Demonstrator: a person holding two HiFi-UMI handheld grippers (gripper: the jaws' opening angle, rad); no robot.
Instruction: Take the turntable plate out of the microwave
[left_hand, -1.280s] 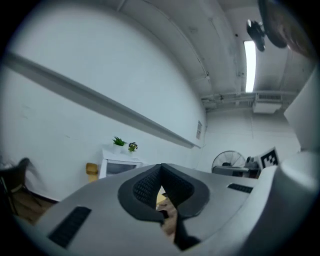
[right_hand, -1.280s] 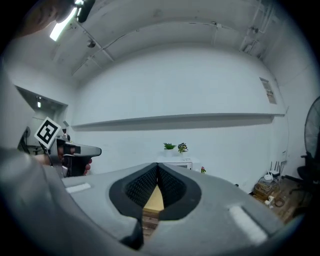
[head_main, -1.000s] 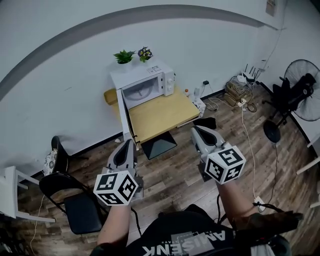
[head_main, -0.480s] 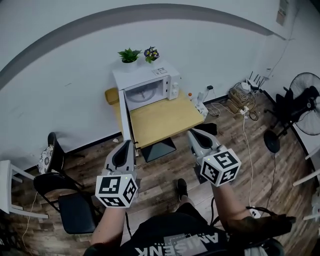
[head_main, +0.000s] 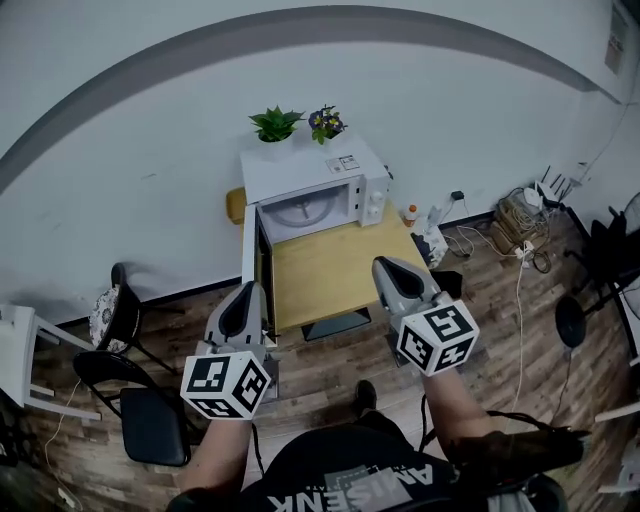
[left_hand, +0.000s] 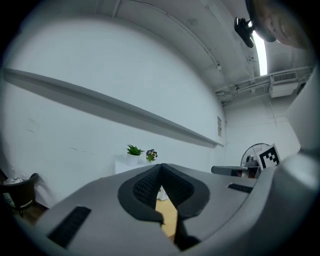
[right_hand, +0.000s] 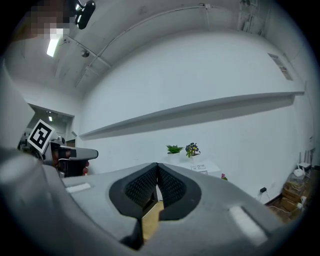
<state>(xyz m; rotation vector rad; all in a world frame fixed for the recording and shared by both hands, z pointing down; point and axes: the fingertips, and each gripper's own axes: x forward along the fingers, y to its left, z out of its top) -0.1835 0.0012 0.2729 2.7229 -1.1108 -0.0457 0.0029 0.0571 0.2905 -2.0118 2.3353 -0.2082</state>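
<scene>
A white wall backs a wooden floor, where a small yellow worktop (head_main: 335, 270) stands against the wall and carries a white microwave (head_main: 350, 170). Two potted plants (head_main: 298, 123) are set on top of the microwave. Its door (head_main: 251, 262) is swung wide to the left, and the turntable plate (head_main: 305, 211) is seen lying flat inside the cavity, untouched.

The left hand-held gripper (head_main: 248, 288) and the right hand-held gripper (head_main: 384, 262) are held level and well short of the worktop, both aimed toward the microwave. Each is clenched, its ribbed pads pressed together with nothing between them.

The step in hand is judged to be the approach, with the door already opened and the plate not yet reached. For the next move, the hand-held grippers would have to be carried up to the cavity and the jaws of at least one parted. The plate's front rim would then be pinched, and the plate lifted off its seat and drawn out level, clear of the door.
</scene>
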